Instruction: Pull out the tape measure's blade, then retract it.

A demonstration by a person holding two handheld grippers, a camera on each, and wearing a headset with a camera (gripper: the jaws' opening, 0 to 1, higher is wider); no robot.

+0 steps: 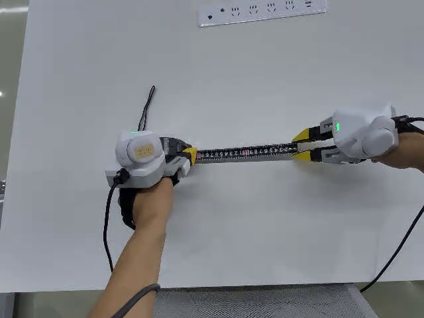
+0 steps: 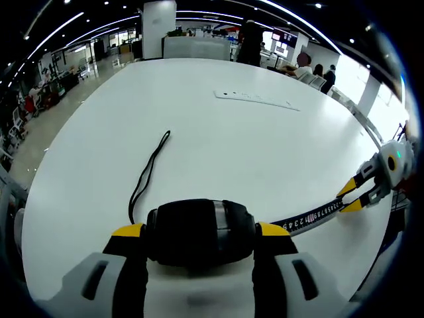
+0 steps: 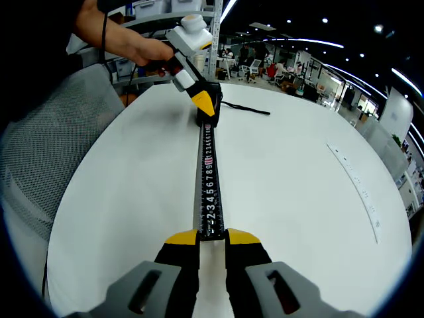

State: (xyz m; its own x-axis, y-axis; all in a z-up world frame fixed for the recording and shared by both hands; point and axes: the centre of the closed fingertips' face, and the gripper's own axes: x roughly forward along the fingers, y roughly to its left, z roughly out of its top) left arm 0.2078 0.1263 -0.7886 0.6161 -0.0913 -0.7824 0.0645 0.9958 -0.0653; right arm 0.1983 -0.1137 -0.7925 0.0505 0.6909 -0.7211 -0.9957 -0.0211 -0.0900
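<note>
On the white table, the tape measure case is clamped between the jaws of the left gripper. Its blade is extended straight toward the right gripper, whose jaws are closed on the blade tip. A black lanyard lies beyond the case.

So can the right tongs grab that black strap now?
Probably not: the right tongs are shut on the blade, and the strap lies past the left tongs holding the tape measure case.
</note>
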